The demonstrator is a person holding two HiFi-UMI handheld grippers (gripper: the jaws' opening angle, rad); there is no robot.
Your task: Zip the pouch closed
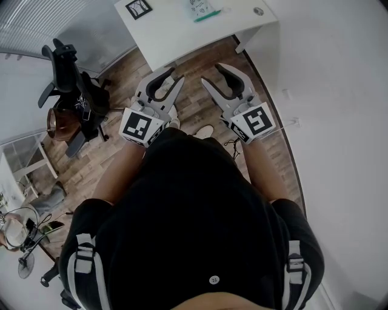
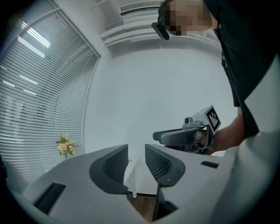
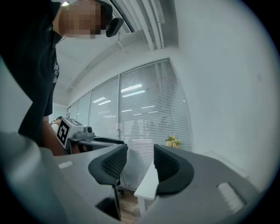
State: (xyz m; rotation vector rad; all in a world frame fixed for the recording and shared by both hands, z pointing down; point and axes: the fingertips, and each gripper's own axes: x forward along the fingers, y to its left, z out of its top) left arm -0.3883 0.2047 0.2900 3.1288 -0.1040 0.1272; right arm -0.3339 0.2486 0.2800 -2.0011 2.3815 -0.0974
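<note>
In the head view a small pale pouch with a teal edge (image 1: 204, 9) lies on the white table (image 1: 176, 33), far ahead of both grippers. I hold the left gripper (image 1: 171, 77) and the right gripper (image 1: 213, 74) side by side in front of my body, above the wooden floor. Both point level toward the table. The left gripper (image 2: 136, 162) stands open with nothing between its jaws, and its view shows the right gripper (image 2: 175, 136) beside it. The right gripper (image 3: 140, 164) is open wider, also empty, with the left gripper (image 3: 94, 141) in its view.
A square marker tag (image 1: 138, 8) lies on the table's left part. A black office chair (image 1: 68, 91) with bags stands at the left. A white wall (image 1: 339, 91) runs along the right. Flowers (image 2: 64, 145) stand by the window blinds (image 3: 140, 113).
</note>
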